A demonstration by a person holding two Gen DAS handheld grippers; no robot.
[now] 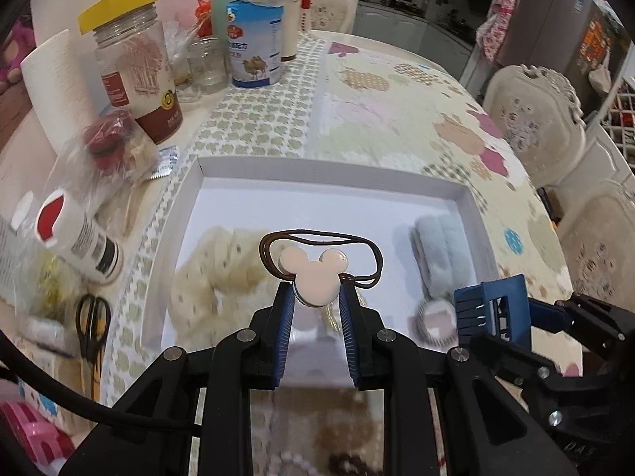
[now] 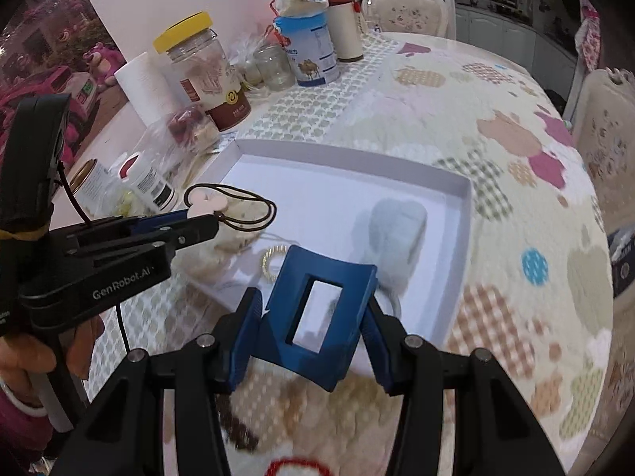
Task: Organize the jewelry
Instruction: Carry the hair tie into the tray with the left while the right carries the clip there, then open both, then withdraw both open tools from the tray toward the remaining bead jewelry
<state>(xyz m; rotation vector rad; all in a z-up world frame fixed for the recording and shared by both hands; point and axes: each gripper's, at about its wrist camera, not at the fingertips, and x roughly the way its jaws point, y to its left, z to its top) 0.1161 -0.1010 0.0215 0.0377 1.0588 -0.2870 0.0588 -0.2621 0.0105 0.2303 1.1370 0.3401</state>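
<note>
Left tool (image 1: pixel 316 297) clenched on pale mouse-head charm of brown hair tie (image 1: pixel 311 273), lower centre of left wrist view, above white tray. Right tool (image 2: pixel 313 317) clamped on blue claw clip (image 2: pixel 317 317), lower centre of right wrist view, over near tray edge. Bench (image 2: pixel 456 91) with patterned cloth fills both views. White tray (image 1: pixel 317 170) mid-frame; inside: cream scrunchie (image 1: pixel 210 261) left, pale blue scrunchie (image 1: pixel 440 242) right, gold ring-shaped piece (image 2: pixel 274 261) between. Jars, cans upper left. Black scissors (image 1: pixel 92 325) lower left.
</note>
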